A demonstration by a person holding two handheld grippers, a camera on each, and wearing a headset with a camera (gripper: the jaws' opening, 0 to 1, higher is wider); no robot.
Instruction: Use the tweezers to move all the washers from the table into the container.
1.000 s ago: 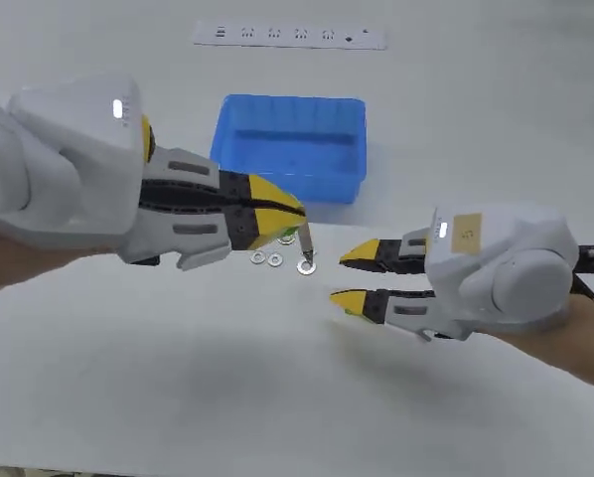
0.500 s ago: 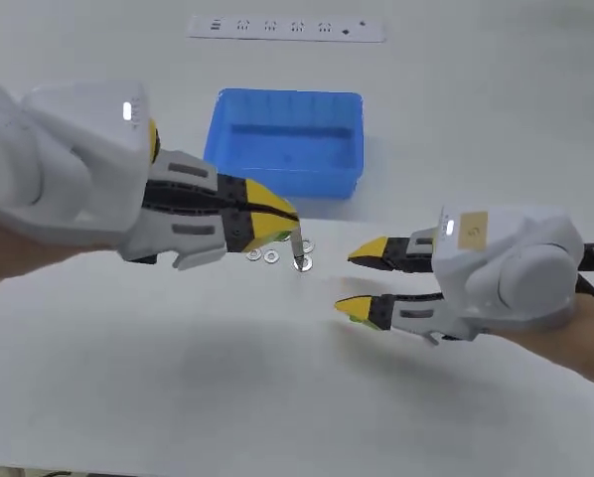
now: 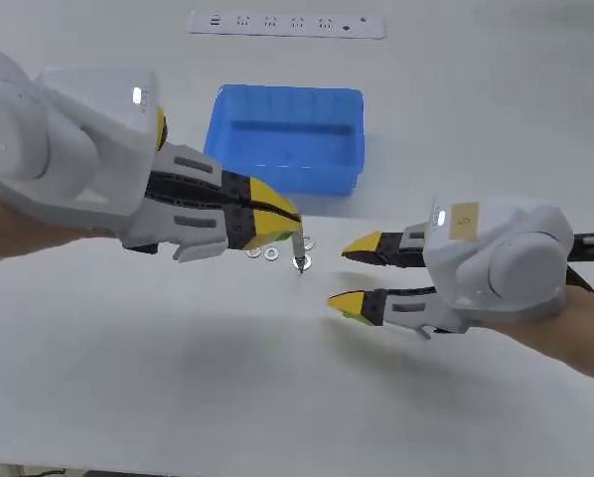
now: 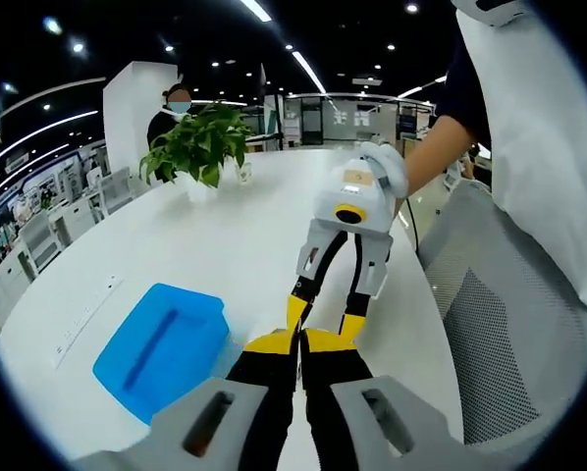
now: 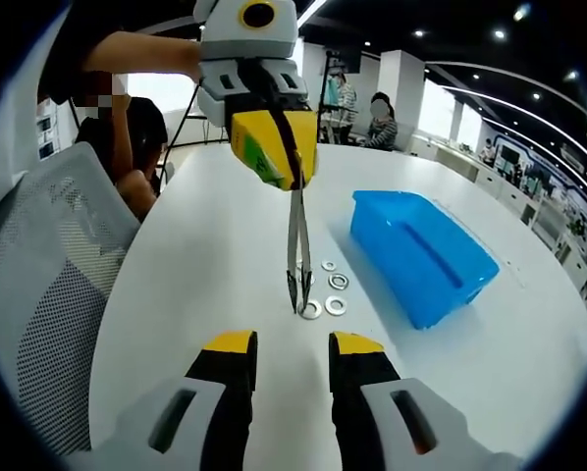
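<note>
Left gripper (image 3: 287, 221) jaws clamp the tweezers (image 5: 296, 235), tips down on a washer (image 5: 312, 311) so it can pinch it for the container (image 3: 287, 179); right gripper (image 3: 349, 273) jaws parted, empty.

Counted 1 pair of tweezers (image 5: 298, 235), 4 washers (image 5: 339, 282) (one sat right at the tips, so a tight call), 1 blue container (image 3: 287, 134), 1 power strip (image 3: 285, 24), 2 grippers: left gripper (image 3: 289, 225), right gripper (image 3: 339, 276).
</note>
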